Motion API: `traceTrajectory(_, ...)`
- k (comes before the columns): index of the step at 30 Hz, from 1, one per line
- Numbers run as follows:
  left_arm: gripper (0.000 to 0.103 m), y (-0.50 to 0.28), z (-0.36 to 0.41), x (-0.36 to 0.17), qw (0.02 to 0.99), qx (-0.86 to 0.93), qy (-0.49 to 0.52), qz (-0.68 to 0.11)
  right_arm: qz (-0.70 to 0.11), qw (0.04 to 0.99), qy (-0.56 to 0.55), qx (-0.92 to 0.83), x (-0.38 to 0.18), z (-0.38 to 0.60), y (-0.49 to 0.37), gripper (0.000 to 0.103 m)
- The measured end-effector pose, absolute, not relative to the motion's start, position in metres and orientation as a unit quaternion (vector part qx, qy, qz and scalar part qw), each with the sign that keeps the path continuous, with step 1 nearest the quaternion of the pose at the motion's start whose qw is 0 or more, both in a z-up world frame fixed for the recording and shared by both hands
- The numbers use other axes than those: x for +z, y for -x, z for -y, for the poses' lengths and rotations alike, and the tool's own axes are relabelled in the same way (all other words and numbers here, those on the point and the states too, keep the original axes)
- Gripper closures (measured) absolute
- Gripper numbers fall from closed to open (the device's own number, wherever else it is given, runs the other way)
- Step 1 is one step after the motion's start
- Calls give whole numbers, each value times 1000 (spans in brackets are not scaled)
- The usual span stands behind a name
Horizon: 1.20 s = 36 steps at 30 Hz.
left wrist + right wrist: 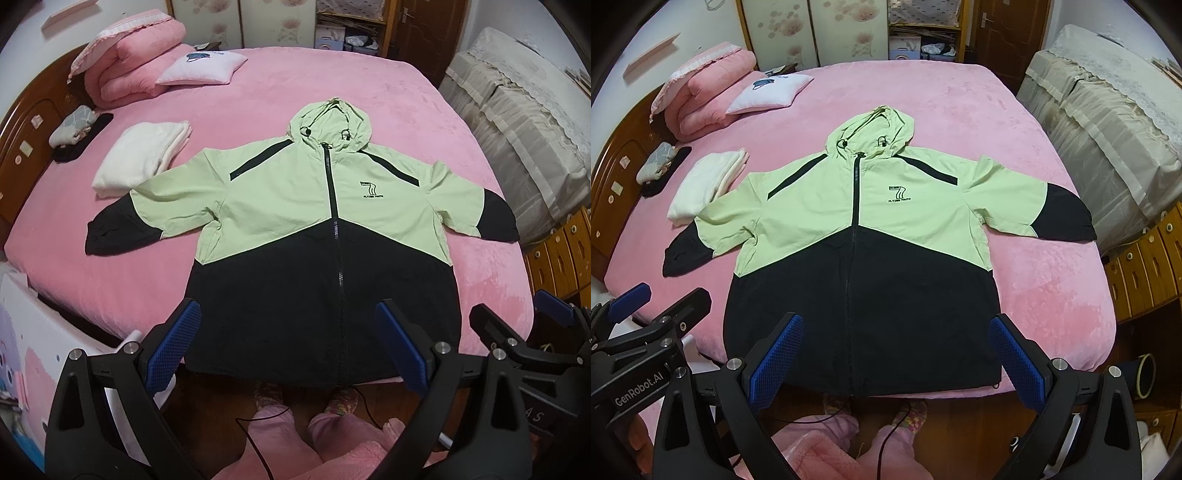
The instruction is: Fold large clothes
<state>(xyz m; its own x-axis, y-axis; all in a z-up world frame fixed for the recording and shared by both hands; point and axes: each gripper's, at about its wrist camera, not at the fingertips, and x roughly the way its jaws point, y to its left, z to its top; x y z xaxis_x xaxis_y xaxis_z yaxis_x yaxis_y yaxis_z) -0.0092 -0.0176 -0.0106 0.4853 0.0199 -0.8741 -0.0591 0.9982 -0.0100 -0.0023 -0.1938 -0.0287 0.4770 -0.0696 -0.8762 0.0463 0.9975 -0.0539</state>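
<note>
Pink bed (388, 92) carries the flat jacket (295, 229); both tongs, left tongs (288, 343) and right tongs (897, 354), hang open and empty over its near edge, so I would pinch 1 sleeve cuff (679, 254) and carry it straight across the chest.

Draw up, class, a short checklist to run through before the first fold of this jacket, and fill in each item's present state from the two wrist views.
1. Jacket lies flat, front up, zipped: ok.
2. Both sleeves spread out to the sides: ok; the sleeve nearer the headboard has its upper edge at or over the folded white cloth, contact cannot tell.
3. Hood laid flat above the collar: ok.
4. Left gripper open and empty, above the hem: ok.
5. Right gripper open and empty, above the hem: ok.
6. Free pink bed surface beyond the hood for folding: ok.
</note>
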Motion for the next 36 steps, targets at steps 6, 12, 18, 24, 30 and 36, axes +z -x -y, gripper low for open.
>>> traceTrajectory(6, 9, 18, 25, -22, 848, 51, 53, -524, -514, 857, 35, 2, -31, 204, -8, 1)
traceTrajectory(12, 9, 32, 12, -34, 838, 63, 128, -527, -525, 849, 26, 55, -46, 213, -21, 1)
traceTrajectory(18, 9, 35, -45, -55, 807, 117, 227, -532, -533, 840, 53, 89, -71, 192, -48, 1)
traceTrajectory(24, 9, 13, -137, -94, 774, 166, 296, -535, -531, 839, 84, 91, -94, 145, -81, 1)
traceTrajectory(30, 9, -39, -260, -132, 743, 198, 352, -534, -528, 841, 100, 61, -108, 68, -137, 1)
traceTrajectory(36, 9, -97, -405, -177, 722, 279, 359, -521, -569, 819, 53, 45, -143, -23, -188, 1)
